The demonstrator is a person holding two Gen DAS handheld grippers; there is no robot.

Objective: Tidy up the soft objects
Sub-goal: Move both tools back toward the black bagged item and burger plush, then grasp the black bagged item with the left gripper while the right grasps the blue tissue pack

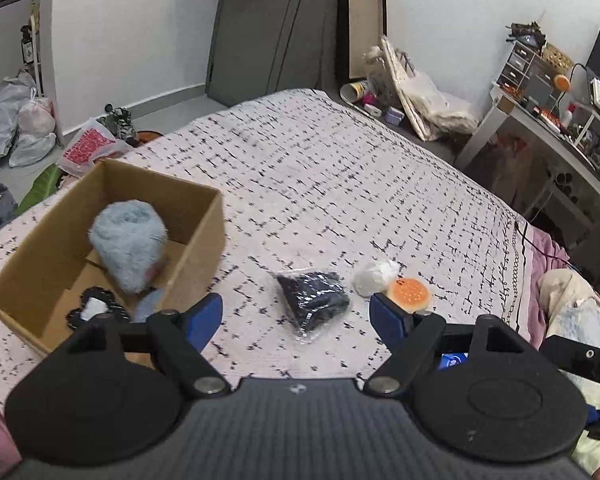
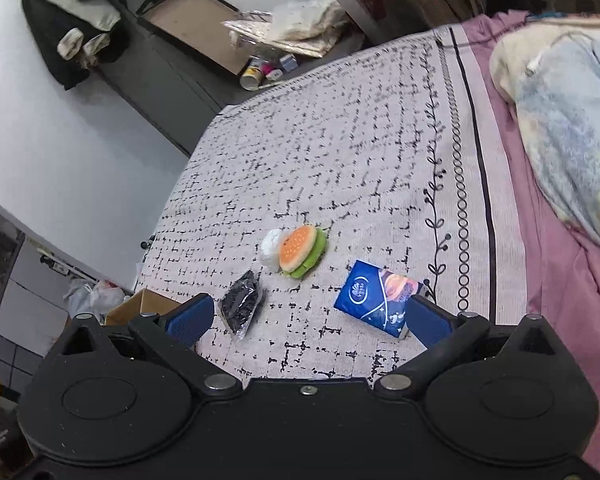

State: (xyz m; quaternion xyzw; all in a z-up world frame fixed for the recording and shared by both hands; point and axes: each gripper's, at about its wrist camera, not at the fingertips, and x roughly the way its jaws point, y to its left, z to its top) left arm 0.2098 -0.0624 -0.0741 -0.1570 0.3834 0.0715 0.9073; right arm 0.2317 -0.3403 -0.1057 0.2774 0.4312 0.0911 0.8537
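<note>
Cardboard box [image 1: 196, 236] at left of left wrist view, open top, fluffy blue plush [image 1: 128, 246] already inside – likely the collecting spot. Left gripper [image 1: 296, 312] hovers above bedspread [image 1: 320, 168], jaws apart, nothing between; black wrapped bundle [image 1: 312, 298] lies ahead at lower centre. Right gripper [image 2: 306, 318] also spread wide, empty – blue tissue pack [image 2: 380, 302] beside its right finger. Burger plush [image 2: 304, 252] touches white soft ball [image 2: 272, 248], mid-frame.
</note>
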